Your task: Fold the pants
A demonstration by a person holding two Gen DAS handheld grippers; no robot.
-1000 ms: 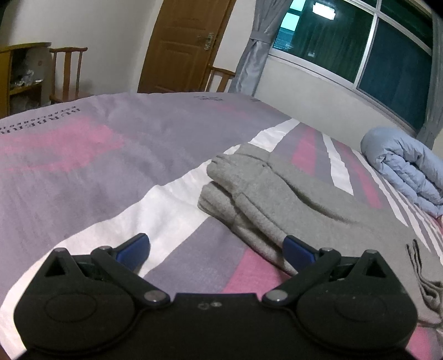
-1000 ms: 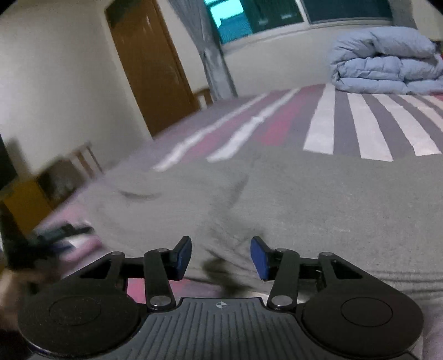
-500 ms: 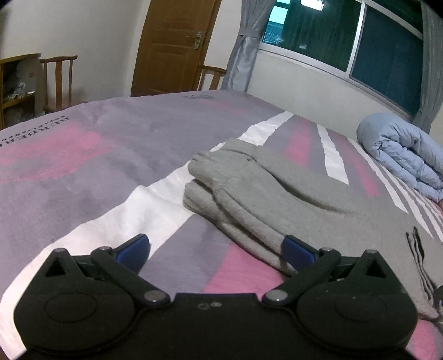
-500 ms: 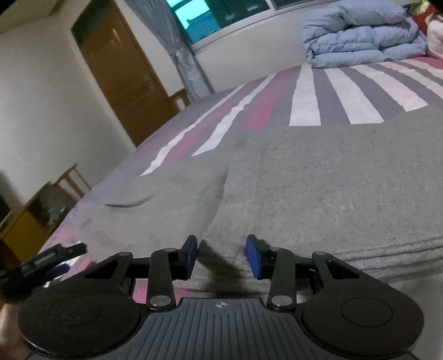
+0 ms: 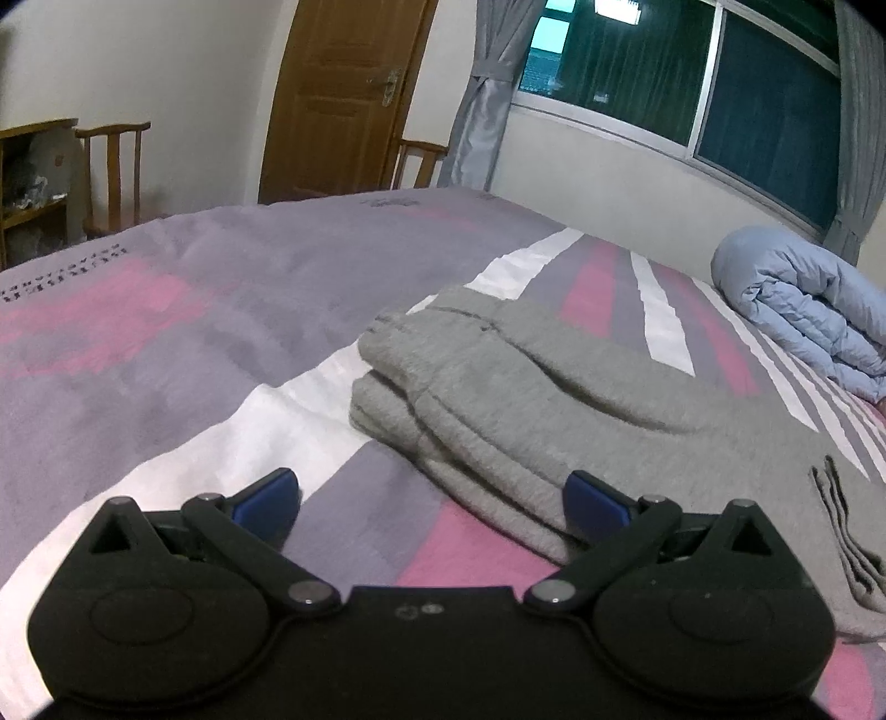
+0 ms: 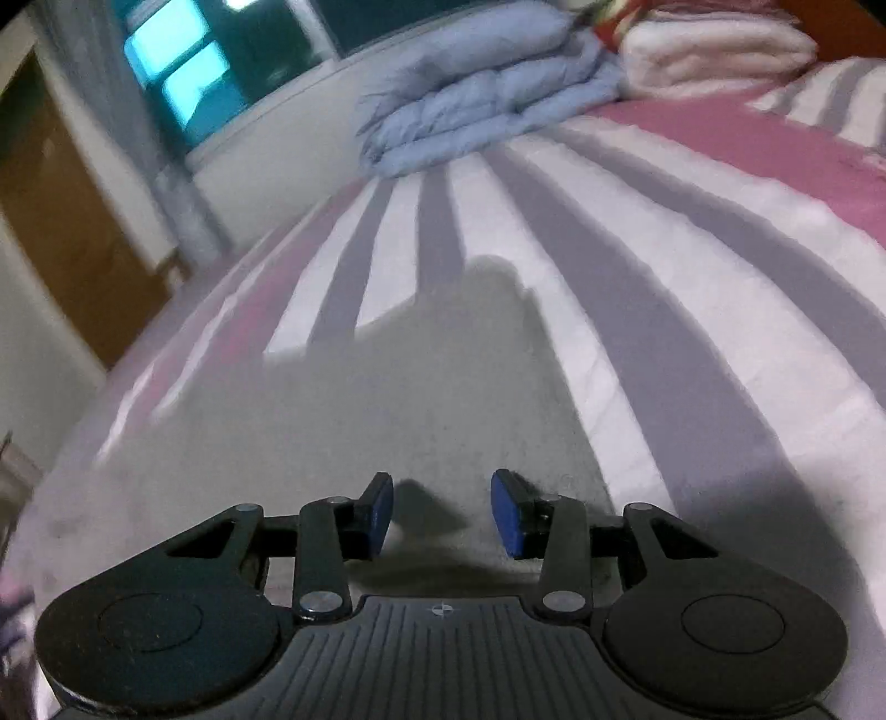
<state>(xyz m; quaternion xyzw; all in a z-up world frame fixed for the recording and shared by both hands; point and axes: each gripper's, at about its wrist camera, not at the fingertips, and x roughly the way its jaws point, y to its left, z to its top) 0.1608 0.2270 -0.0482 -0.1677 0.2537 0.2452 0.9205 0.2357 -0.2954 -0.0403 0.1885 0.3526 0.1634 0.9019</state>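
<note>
Two tongs, left [image 5: 432, 501] and right [image 6: 442, 512], gape over one grey pants [image 5: 554, 399].

Bedspread [image 5: 166, 343]: striped purple, pink and white, spread below and ahead of the claw in both views.
Blue duvet [image 5: 803, 315]: rolled up on the bedspread, far ahead and to the right of the left claw; straight ahead and far off from the right one [image 6: 482, 99].
White bedding [image 6: 714, 47]: folded, touching the duvet's right side, far ahead to the right.
Door [image 5: 338, 94]: brown wood, shut, far ahead, a little to the left.
Chair [image 5: 113, 166]: wooden, far ahead on the left, by the wall.
Second chair [image 5: 418, 163]: just right of the door.
Shelf [image 5: 33, 183]: wooden, at the far left edge.
Curtain [image 5: 479, 94]: grey, tied back, between door and window.
Window [image 5: 692, 77]: dark, far ahead to the right.
</note>
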